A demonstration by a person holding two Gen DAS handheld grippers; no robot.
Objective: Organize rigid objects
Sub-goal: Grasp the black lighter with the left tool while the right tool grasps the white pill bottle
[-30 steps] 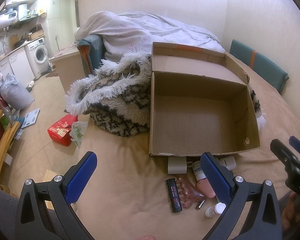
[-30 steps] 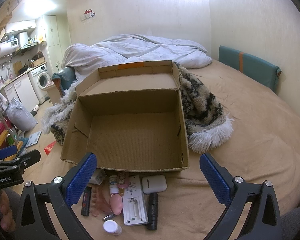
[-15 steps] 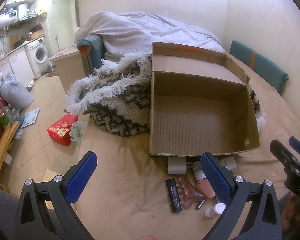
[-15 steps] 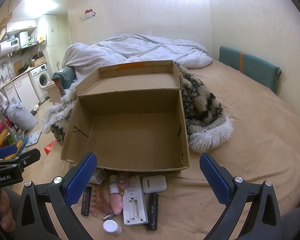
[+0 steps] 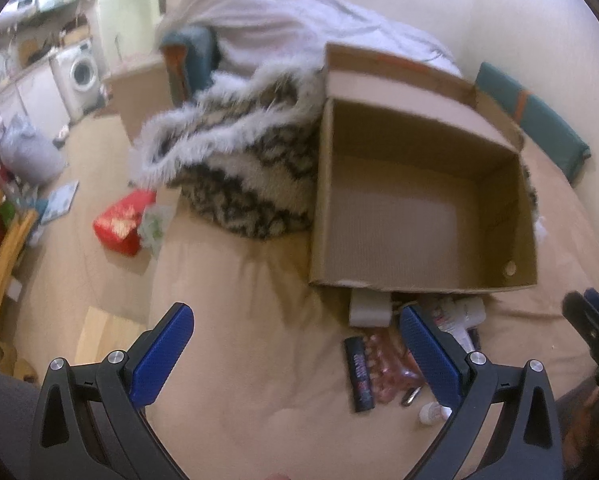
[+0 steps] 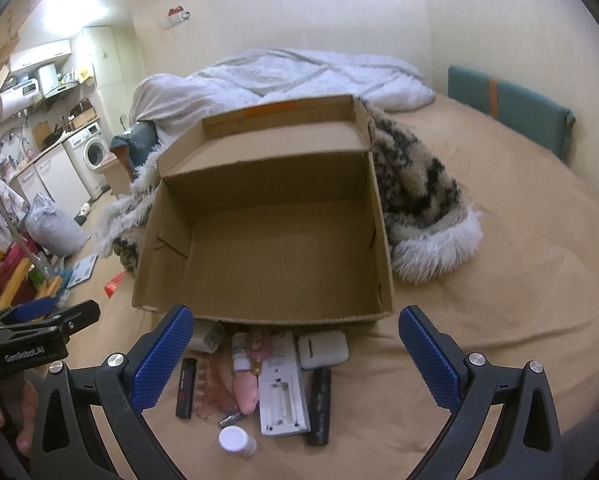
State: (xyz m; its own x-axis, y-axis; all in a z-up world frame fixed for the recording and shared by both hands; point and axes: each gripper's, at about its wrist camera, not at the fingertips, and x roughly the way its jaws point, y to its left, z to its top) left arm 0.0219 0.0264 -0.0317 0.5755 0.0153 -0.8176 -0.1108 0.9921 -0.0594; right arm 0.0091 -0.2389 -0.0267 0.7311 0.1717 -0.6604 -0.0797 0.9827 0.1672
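Note:
An open, empty cardboard box (image 6: 267, 240) sits on the tan bed; it also shows in the left wrist view (image 5: 419, 216). In front of it lie small items: a white remote (image 6: 281, 392), a white earbud case (image 6: 323, 349), a black cylinder (image 6: 319, 404), a pink tube (image 6: 246, 384), a black lighter (image 6: 185, 388), a white-capped bottle (image 6: 235, 440) and a white block (image 5: 369, 310). My right gripper (image 6: 295, 360) is open and empty above them. My left gripper (image 5: 299, 356) is open and empty, to their left.
A black-and-white fur blanket (image 6: 423, 204) lies beside and behind the box, with a white duvet (image 6: 283, 76) further back. A teal cushion (image 6: 511, 108) lines the right wall. The bed's left edge drops to a cluttered floor with a red package (image 5: 121, 222).
My left gripper has shifted, and its view is now blurred and slightly tilted. The right gripper and the items have not moved.

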